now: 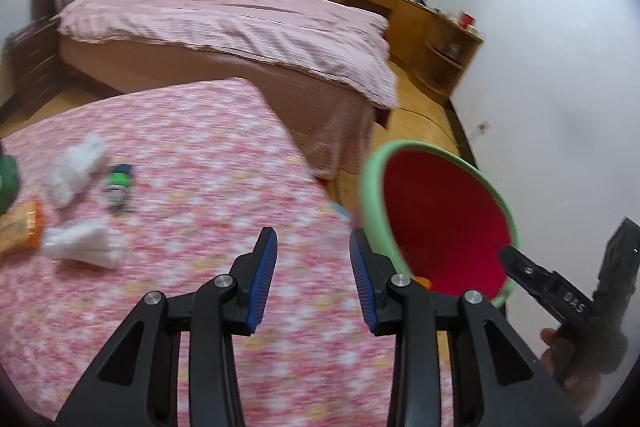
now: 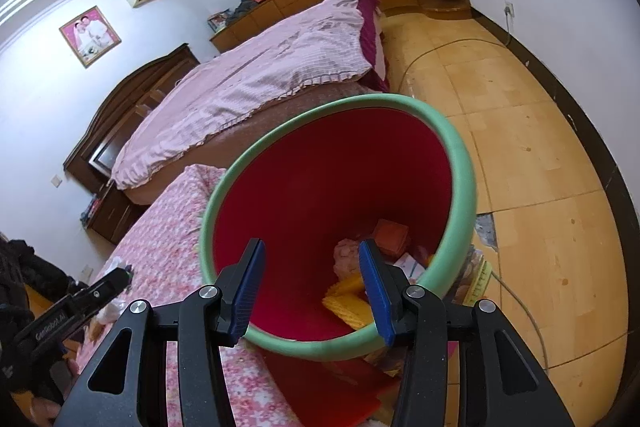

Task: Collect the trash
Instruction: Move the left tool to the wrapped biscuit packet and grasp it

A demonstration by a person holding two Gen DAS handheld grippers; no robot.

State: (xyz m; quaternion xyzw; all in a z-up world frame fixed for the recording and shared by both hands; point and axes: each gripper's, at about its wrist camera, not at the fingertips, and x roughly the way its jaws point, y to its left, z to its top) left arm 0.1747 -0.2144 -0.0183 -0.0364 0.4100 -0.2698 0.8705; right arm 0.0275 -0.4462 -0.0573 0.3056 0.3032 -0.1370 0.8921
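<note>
A red bin with a green rim point(image 2: 460, 163) stands beside the pink floral table point(image 1: 192, 163); it also shows in the left wrist view point(image 1: 372, 195). Inside lie yellow wrappers point(image 2: 348, 303), an orange packet point(image 2: 392, 235) and pink crumpled paper point(image 2: 346, 255). My right gripper point(image 2: 312, 287) is open and empty right over the bin's mouth. My left gripper point(image 1: 313, 279) is open and empty above the table edge. On the table's left lie white crumpled tissues point(image 1: 76, 167) point(image 1: 80, 245), a small green-and-blue wrapper point(image 1: 118, 185) and an orange packet point(image 1: 20, 231).
A bed with a pink striped cover point(image 1: 224, 15) stands behind the table. Wooden cabinets point(image 1: 420, 23) line the far wall. The floor point(image 2: 540, 155) is yellow tile with a cable across it. More packaging lies on the floor by the bin's base point(image 2: 476, 275).
</note>
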